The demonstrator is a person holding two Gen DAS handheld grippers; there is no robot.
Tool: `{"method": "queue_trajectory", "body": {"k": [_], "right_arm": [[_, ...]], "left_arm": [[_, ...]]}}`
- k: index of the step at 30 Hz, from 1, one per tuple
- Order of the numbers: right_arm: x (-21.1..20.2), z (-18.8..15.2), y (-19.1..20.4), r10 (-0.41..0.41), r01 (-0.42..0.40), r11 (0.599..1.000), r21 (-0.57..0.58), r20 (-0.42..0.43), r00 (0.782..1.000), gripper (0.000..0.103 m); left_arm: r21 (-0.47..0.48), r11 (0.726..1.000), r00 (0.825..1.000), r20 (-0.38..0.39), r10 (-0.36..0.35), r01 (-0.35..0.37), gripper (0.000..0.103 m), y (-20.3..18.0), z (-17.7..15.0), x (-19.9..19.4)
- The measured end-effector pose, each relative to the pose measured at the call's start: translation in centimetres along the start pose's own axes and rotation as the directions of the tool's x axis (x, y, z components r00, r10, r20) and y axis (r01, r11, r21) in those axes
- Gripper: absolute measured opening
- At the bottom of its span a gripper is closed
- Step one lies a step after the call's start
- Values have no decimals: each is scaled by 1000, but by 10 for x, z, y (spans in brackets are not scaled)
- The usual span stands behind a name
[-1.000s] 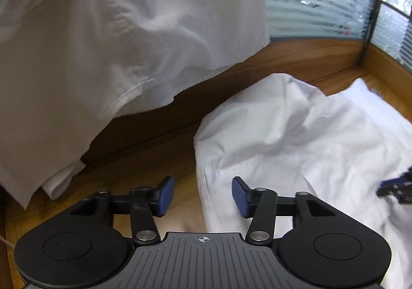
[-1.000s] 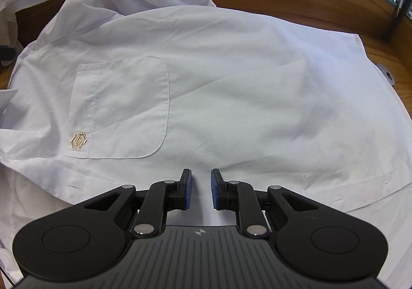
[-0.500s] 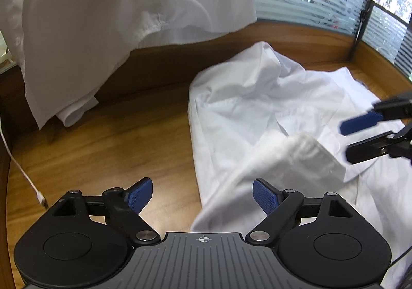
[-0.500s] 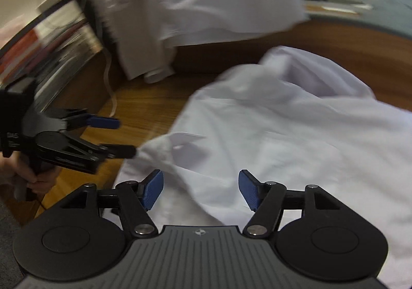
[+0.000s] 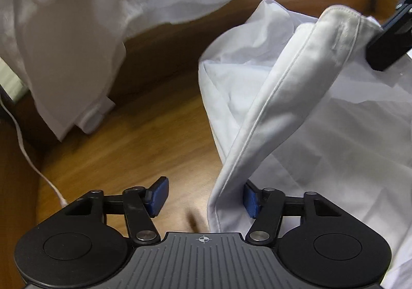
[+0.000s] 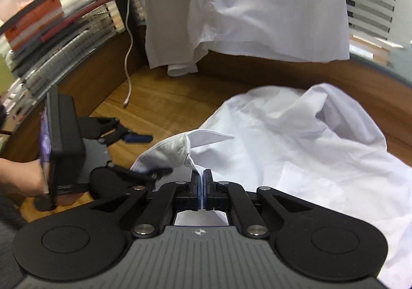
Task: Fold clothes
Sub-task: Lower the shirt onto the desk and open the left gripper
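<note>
- Our right gripper (image 6: 203, 192) has its fingers clamped on the shirt (image 6: 296, 150) collar.
- Left gripper (image 5: 204, 197): fingers apart around the collar.
- Shirt lies crumpled on the bench (image 5: 144, 142), unfolded.

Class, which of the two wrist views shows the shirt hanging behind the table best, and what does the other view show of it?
The right wrist view: the hanging shirt shows its hem, side seam and a dangling cuff against the window blinds. The left wrist view shows the hanging shirt only as a close, blurred lower part filling the top left corner.
</note>
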State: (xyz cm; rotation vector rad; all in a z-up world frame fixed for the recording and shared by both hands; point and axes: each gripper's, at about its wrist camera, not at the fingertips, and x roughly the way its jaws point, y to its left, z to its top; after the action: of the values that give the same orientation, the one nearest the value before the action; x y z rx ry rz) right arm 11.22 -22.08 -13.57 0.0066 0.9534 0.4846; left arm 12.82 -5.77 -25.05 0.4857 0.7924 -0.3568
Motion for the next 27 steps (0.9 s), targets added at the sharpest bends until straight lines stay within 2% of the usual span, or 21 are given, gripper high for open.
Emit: {"method": "queue_trajectory", "body": {"k": [4, 13, 16, 19, 21, 22, 24, 27], "right_arm": [[26, -17, -1, -17, 16, 1000, -5, -89, 996, 2], [101, -49, 0, -2, -4, 1000, -28, -201, 980, 2], [98, -49, 0, -6, 0, 999, -33, -186, 983, 4], [71, -41, -1, -11, 10, 1000, -10, -129, 992, 15], [47, -40, -3, -15, 16, 1000, 18, -87, 996, 23], [35, -40, -5, -19, 21, 999, 32, -68, 997, 24], [14, -43, -7, -45, 48, 997, 57, -48, 998, 25], [-11, -57, -9, -106, 110, 989, 98, -45, 993, 27]], "left_arm": [[51, 996, 998, -2, 68, -67, 55, -7, -10, -8], [10, 999, 999, -18, 39, -39, 56, 21, -34, -16], [-18, 1000, 1000, -7, 17, -18, 56, 24, -33, -20], [-76, 996, 998, 54, -42, 46, 56, 32, -29, -34], [-94, 990, 990, 104, -95, 104, 57, 34, -27, -48], [-89, 986, 985, 115, -130, 141, 57, 33, -26, -54], [-62, 970, 966, 120, -227, 236, 58, 28, -25, -64], [15, 943, 936, 121, -331, 331, 66, 8, -29, -79]]}}
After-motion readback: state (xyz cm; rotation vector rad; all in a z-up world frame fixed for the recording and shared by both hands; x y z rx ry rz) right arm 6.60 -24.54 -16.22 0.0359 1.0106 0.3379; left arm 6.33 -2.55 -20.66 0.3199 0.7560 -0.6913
